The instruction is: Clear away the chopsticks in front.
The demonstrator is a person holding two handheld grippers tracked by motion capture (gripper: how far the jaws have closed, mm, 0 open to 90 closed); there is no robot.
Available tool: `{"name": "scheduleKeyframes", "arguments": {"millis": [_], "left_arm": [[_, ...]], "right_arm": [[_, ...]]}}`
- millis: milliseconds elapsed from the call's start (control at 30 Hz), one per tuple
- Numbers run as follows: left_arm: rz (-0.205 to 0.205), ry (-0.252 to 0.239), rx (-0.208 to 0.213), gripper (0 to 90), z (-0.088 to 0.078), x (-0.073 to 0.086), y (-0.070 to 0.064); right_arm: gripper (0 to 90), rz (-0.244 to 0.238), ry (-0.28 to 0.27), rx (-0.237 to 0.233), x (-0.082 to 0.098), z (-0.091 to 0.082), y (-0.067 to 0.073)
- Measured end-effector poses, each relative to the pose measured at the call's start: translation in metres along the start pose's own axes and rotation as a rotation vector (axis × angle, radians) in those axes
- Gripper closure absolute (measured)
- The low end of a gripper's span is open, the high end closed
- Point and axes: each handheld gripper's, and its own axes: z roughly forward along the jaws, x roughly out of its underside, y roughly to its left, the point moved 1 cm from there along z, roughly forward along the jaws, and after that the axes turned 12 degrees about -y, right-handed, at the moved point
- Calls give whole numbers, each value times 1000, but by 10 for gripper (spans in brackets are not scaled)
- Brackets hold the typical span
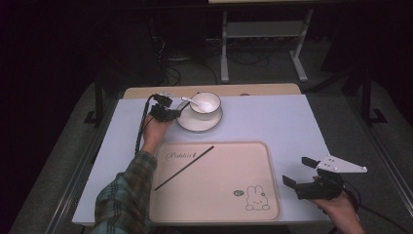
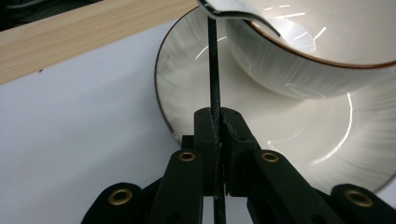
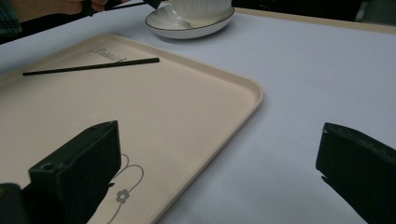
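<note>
At the far side of the surface point(image 1: 272, 122), a thin black chopstick point(image 2: 214, 70) is clamped between the fingers point(image 2: 205, 135) of the left gripper point(image 1: 165, 113), just beside the white saucer point(image 1: 187, 124) with its bowl point(image 1: 205, 103) and spoon point(image 1: 189, 101). A second chopstick point(image 1: 184, 167) is laid on the beige tray point(image 1: 219, 204). The fingers of the right gripper point(image 1: 298, 171) are kept wide over the tray's right edge, with nothing between them.

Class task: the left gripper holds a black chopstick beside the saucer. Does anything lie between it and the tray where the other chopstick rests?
Nothing visible does. The left gripper grips the chopstick at the saucer; bare tablecloth runs to the tray.
</note>
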Motion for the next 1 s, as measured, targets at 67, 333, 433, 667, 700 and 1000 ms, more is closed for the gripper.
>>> {"name": "scheduleKeyframes", "arguments": {"millis": [67, 333, 433, 667, 700, 1000], "left_arm": [[-10, 0, 0, 851, -9, 1, 3], [-38, -1, 5, 854, -43, 9, 9], [-47, -1, 8, 855, -55, 16, 10], [-58, 3, 33, 855, -84, 35, 5], [-64, 0, 39, 855, -88, 38, 3], [-57, -6, 104, 855, -115, 61, -25]], "right_arm": [[0, 1, -1, 1, 0, 0, 0], [0, -4, 0, 1, 0, 0, 1], [0, -6, 2, -1, -1, 0, 2], [0, -8, 1, 0, -1, 0, 3], [0, -8, 1, 0, -1, 1, 3], [0, -8, 4, -3, -1, 1, 4]]}}
